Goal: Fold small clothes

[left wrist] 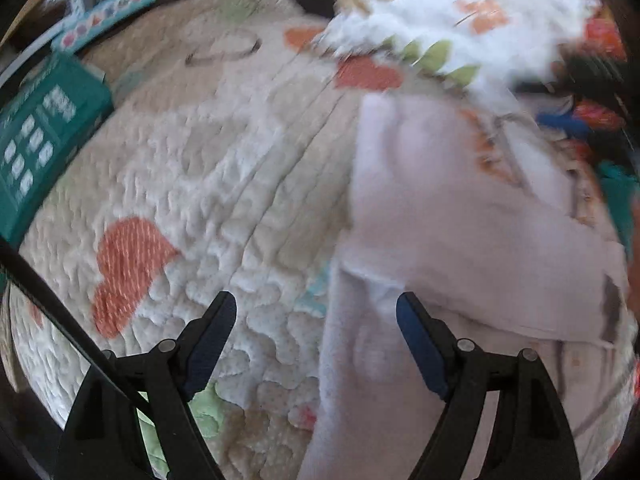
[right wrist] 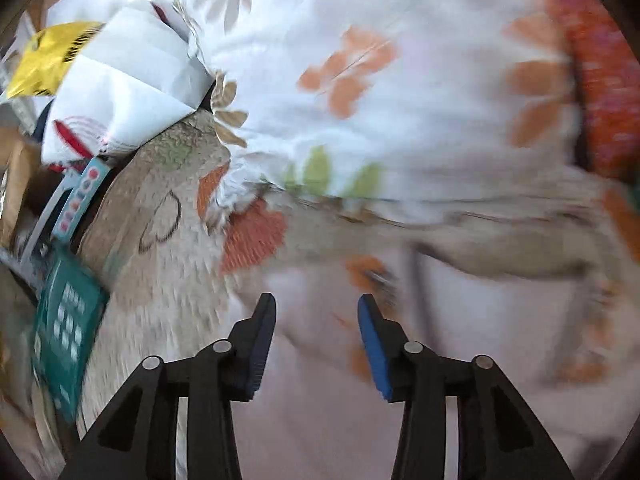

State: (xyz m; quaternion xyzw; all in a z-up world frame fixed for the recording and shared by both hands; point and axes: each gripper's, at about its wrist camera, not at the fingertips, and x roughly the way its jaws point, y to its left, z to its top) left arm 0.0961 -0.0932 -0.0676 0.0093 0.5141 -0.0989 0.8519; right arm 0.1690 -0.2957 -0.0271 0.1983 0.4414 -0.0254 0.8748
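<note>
A small pale pink garment (left wrist: 460,240) lies on a quilted mat (left wrist: 208,184) with orange hearts. In the left wrist view it fills the right half, with a fold across its middle. My left gripper (left wrist: 316,308) is open above the garment's left edge and holds nothing. In the right wrist view the same pink garment (right wrist: 500,340) lies under and ahead of my right gripper (right wrist: 316,308), which is open and empty. Both views are blurred by motion.
A white floral cloth (right wrist: 360,80) is heaped at the far side of the mat (right wrist: 160,280). A teal box (left wrist: 36,140) and a light blue toy strip (left wrist: 108,12) lie at the mat's left edge. White and yellow packets (right wrist: 120,64) sit far left.
</note>
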